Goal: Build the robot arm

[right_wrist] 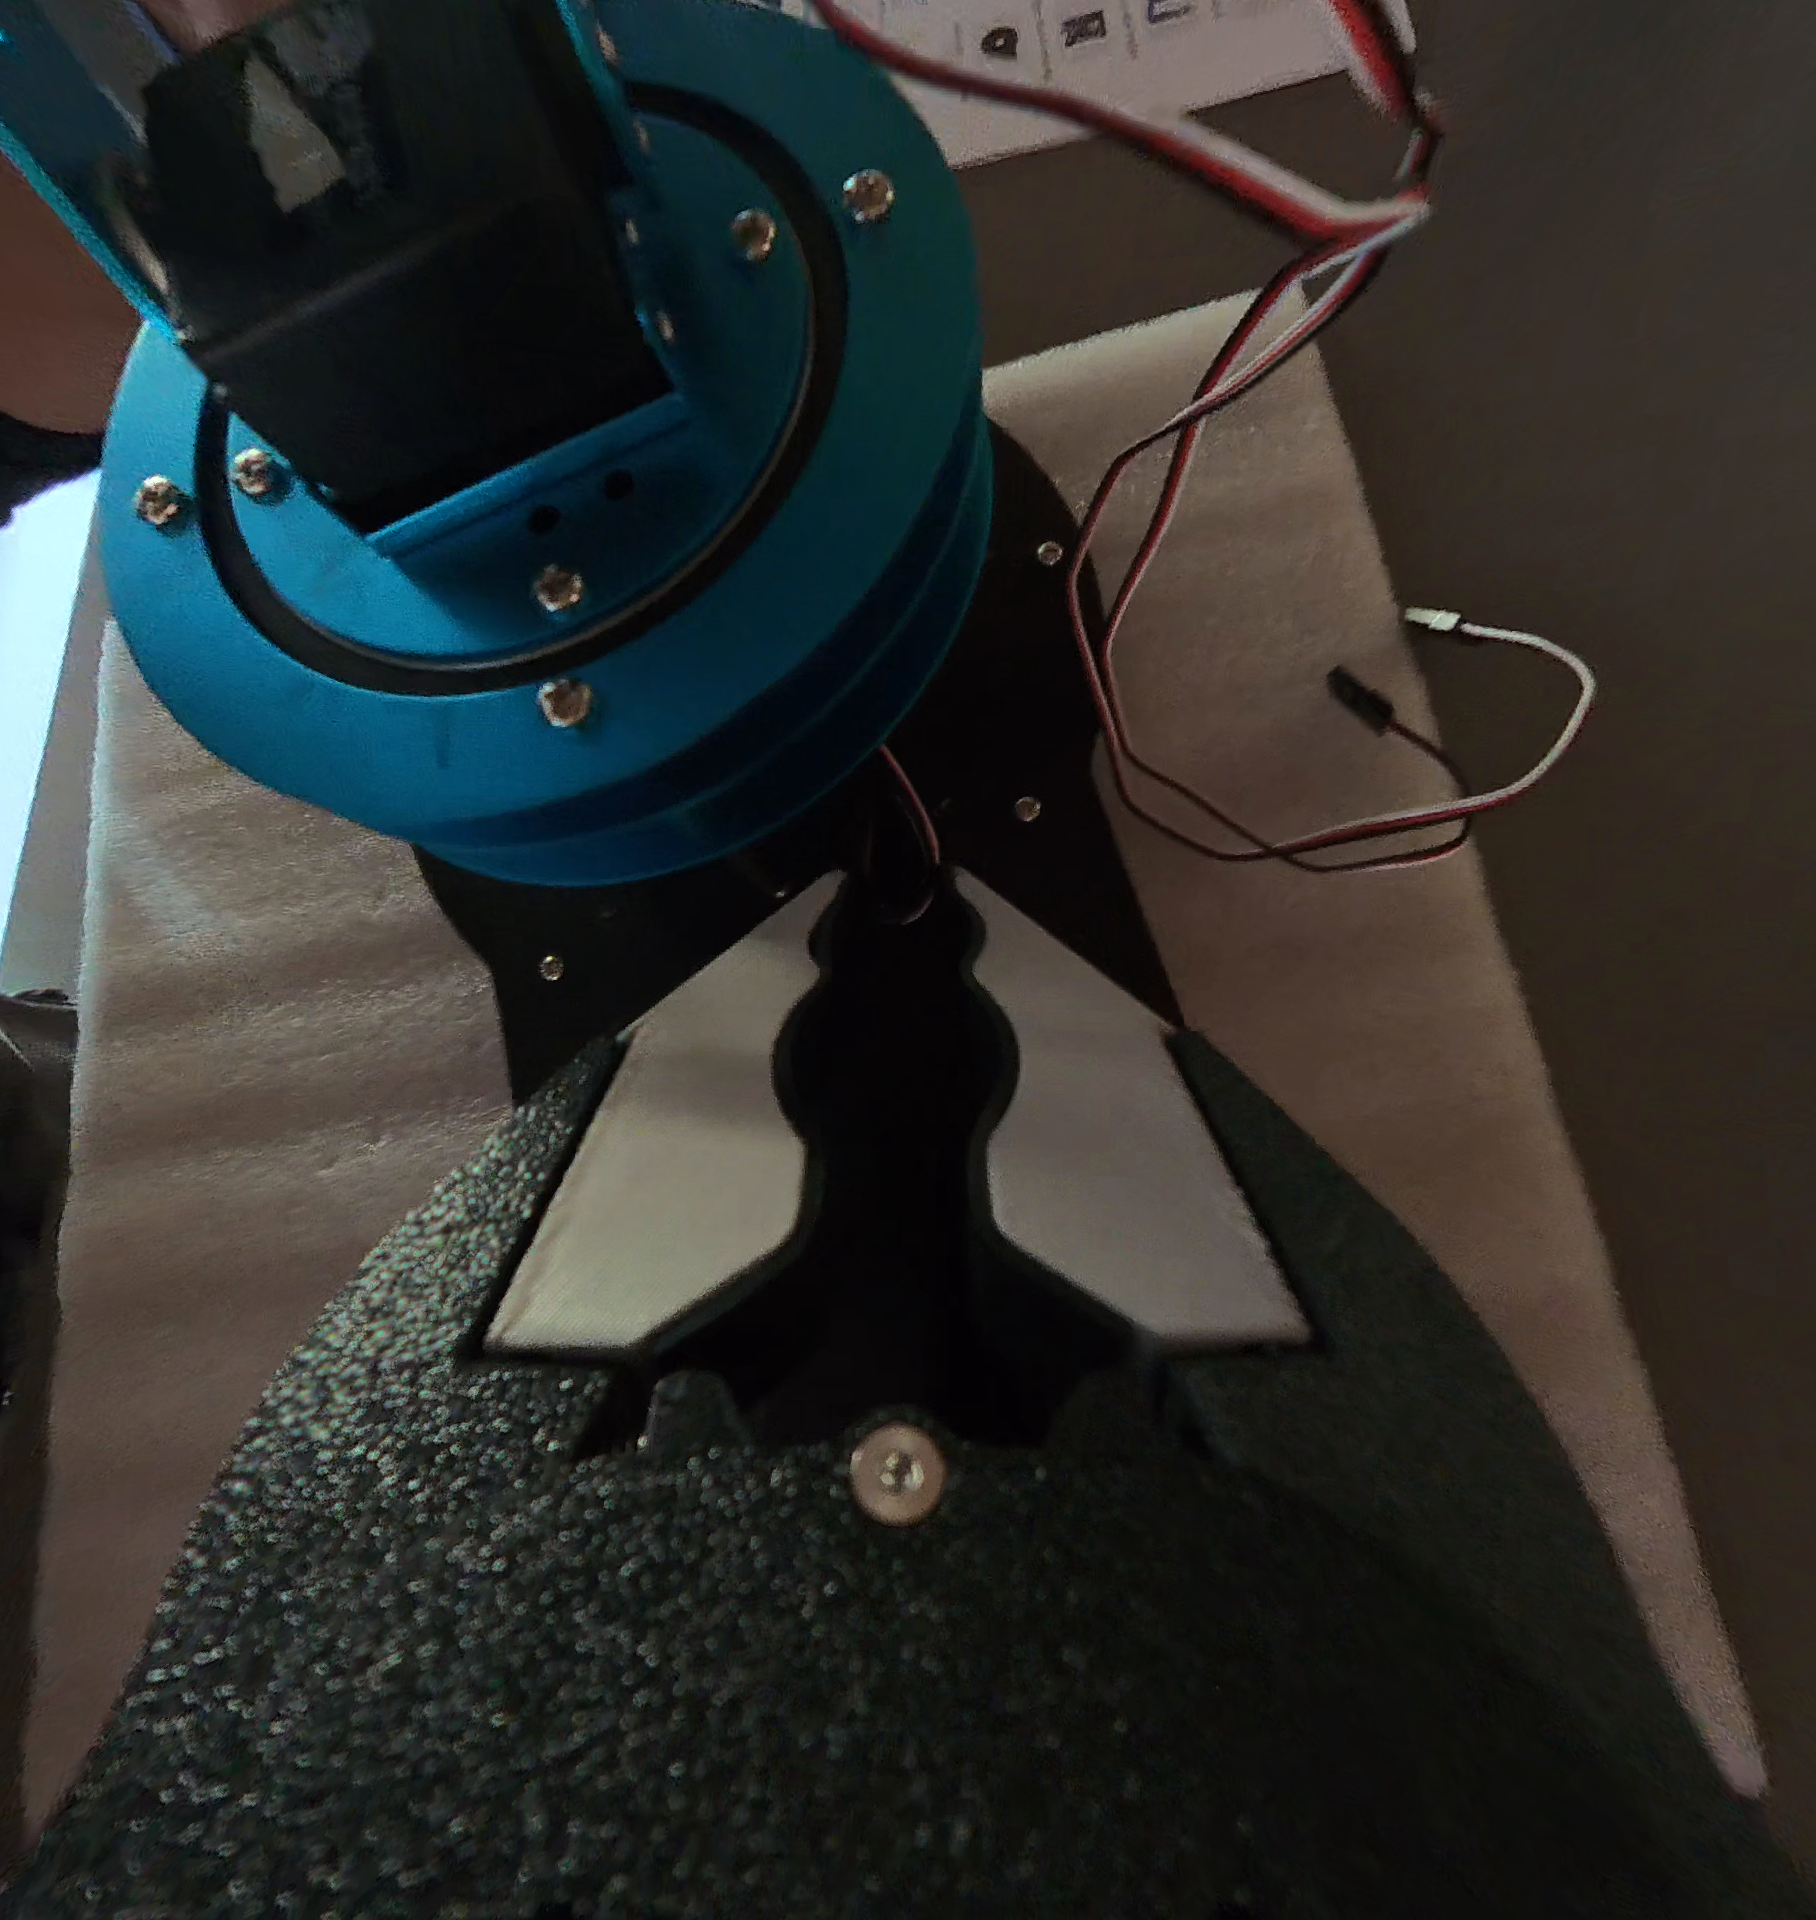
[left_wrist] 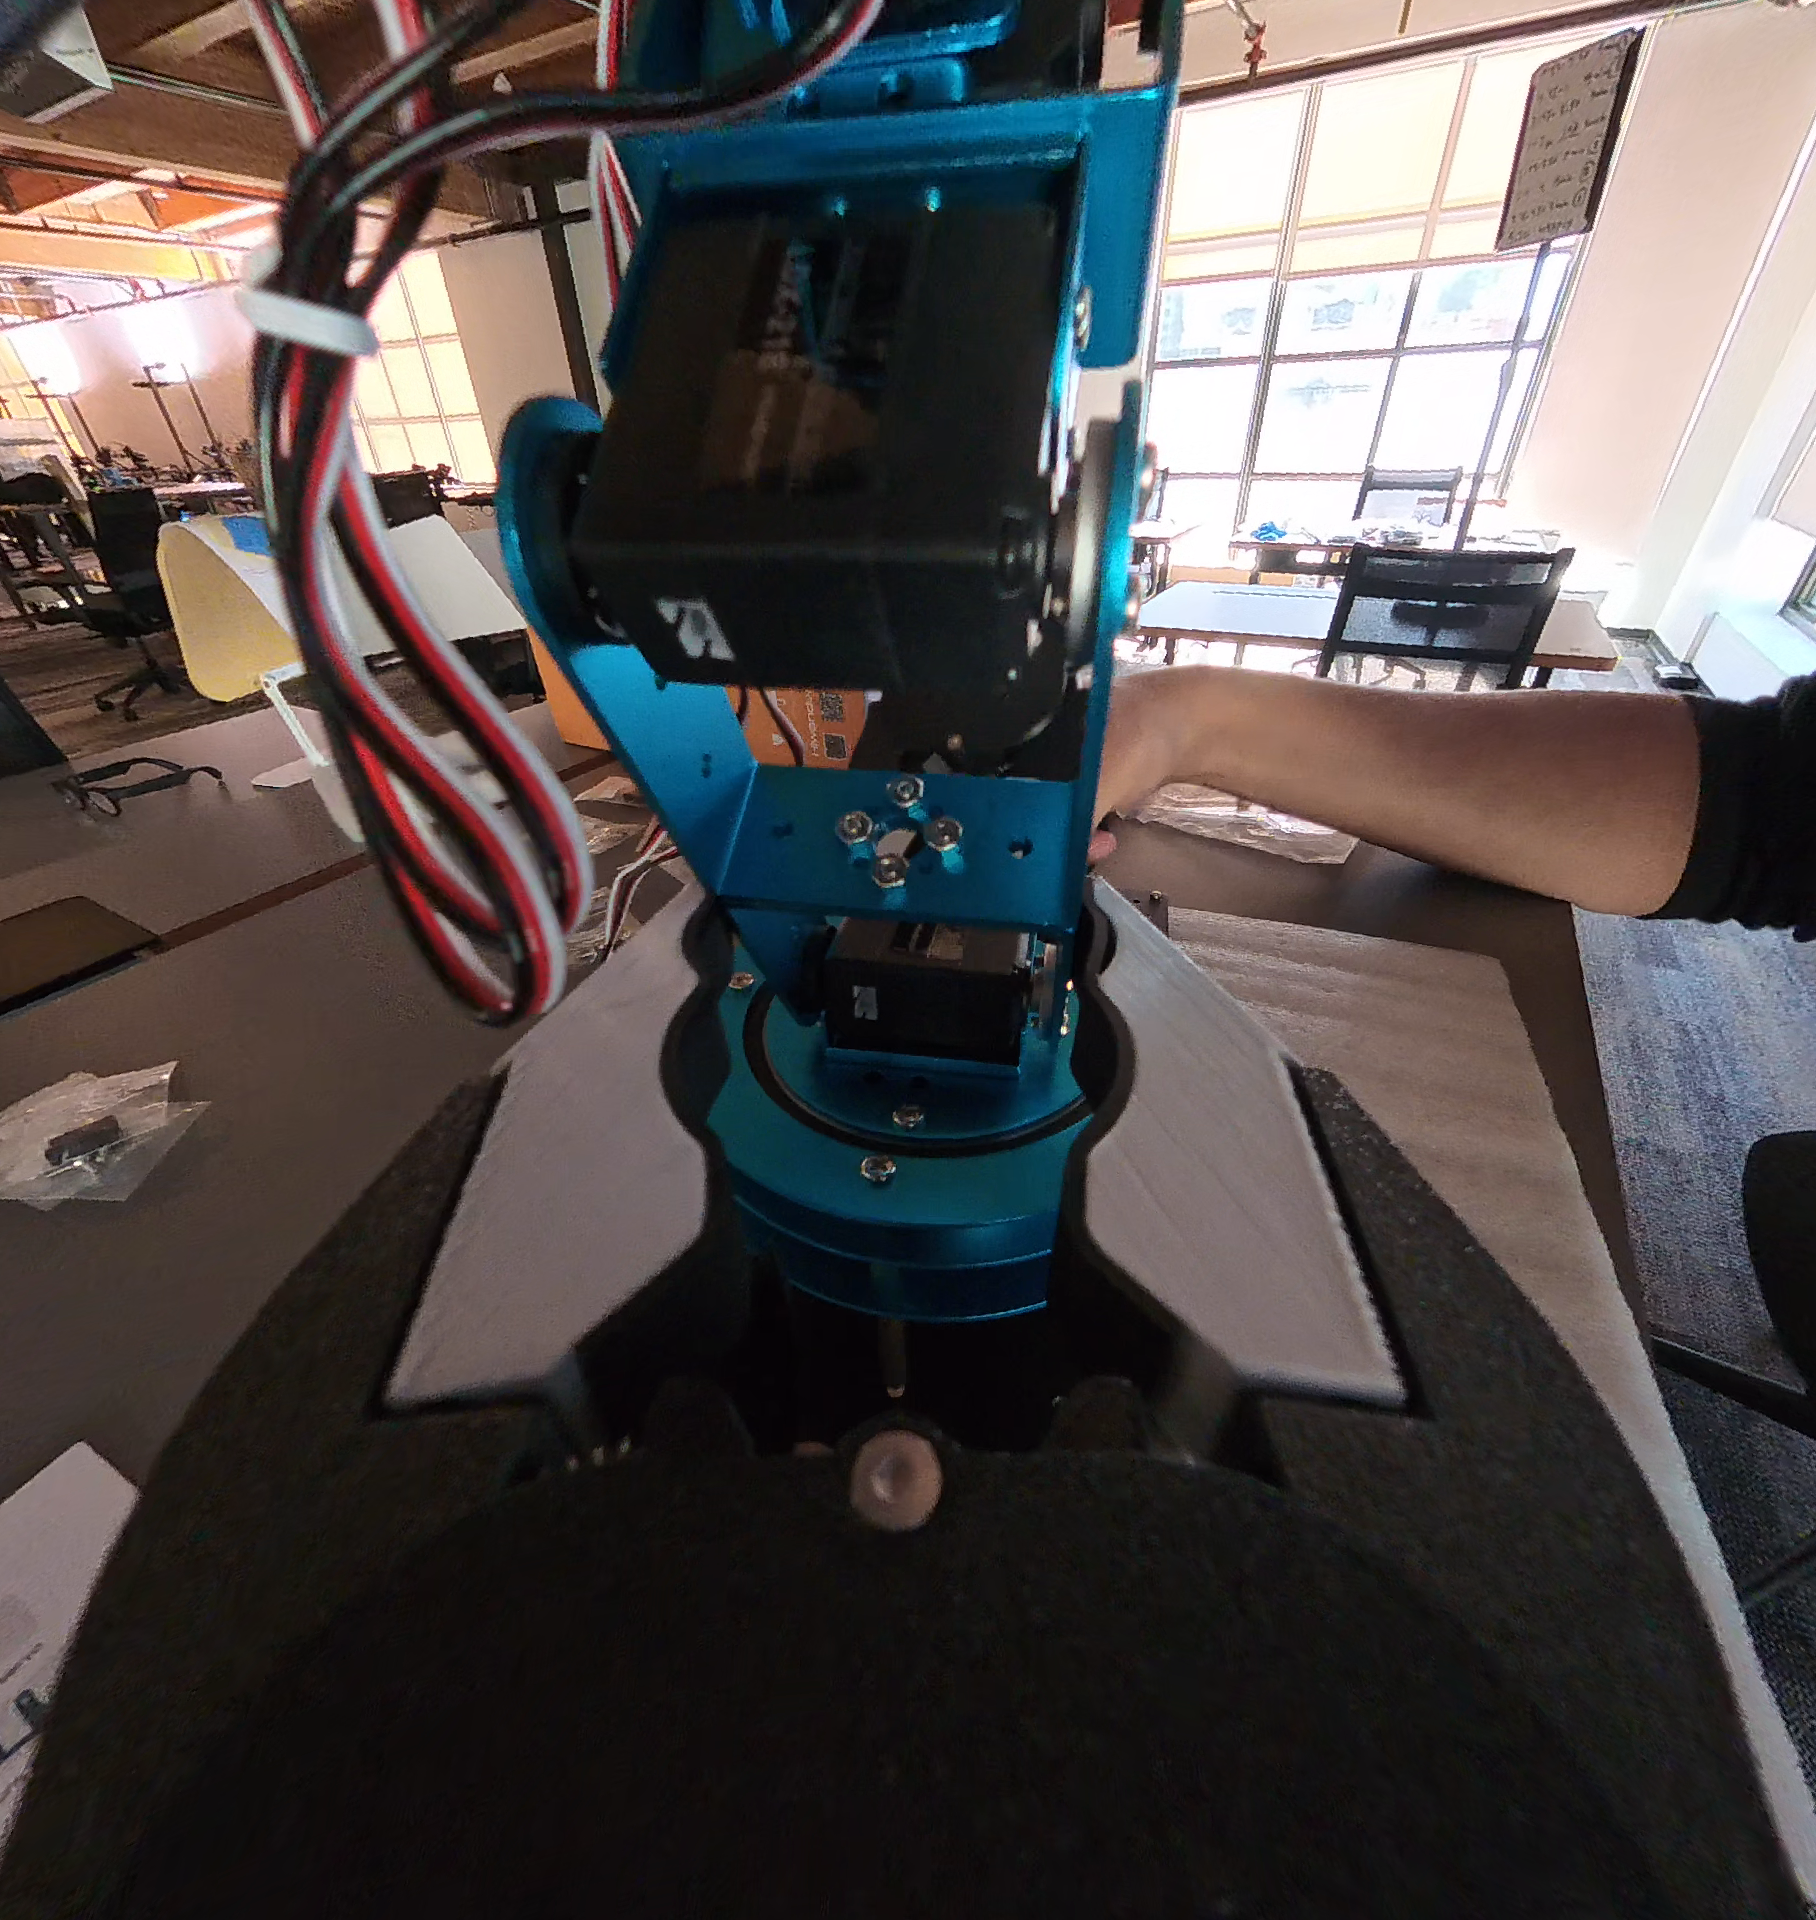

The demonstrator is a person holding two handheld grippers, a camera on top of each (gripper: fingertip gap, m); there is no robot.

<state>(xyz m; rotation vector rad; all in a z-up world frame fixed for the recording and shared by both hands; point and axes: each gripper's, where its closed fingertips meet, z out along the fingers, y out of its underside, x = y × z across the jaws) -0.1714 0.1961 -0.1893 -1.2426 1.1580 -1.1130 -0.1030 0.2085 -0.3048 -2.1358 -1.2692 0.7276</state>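
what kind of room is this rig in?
Probably an open-plan lab or maker workspace. Rows of work tables with office chairs, tall windows, and a blue servo arm kit with loose parts bags on the desk.

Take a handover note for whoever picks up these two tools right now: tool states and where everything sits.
Left tool: fingers spread either side of the blue metal robot arm at its round blue base; I cannot tell whether they touch it.
Right tool: open, empty, tips over the flat black plate under that base, near loose red, white and black wires.
The plate lies on a white foam sheet. A person's forearm reaches behind the arm.
Whether the base is fastened to the plate is unclear.
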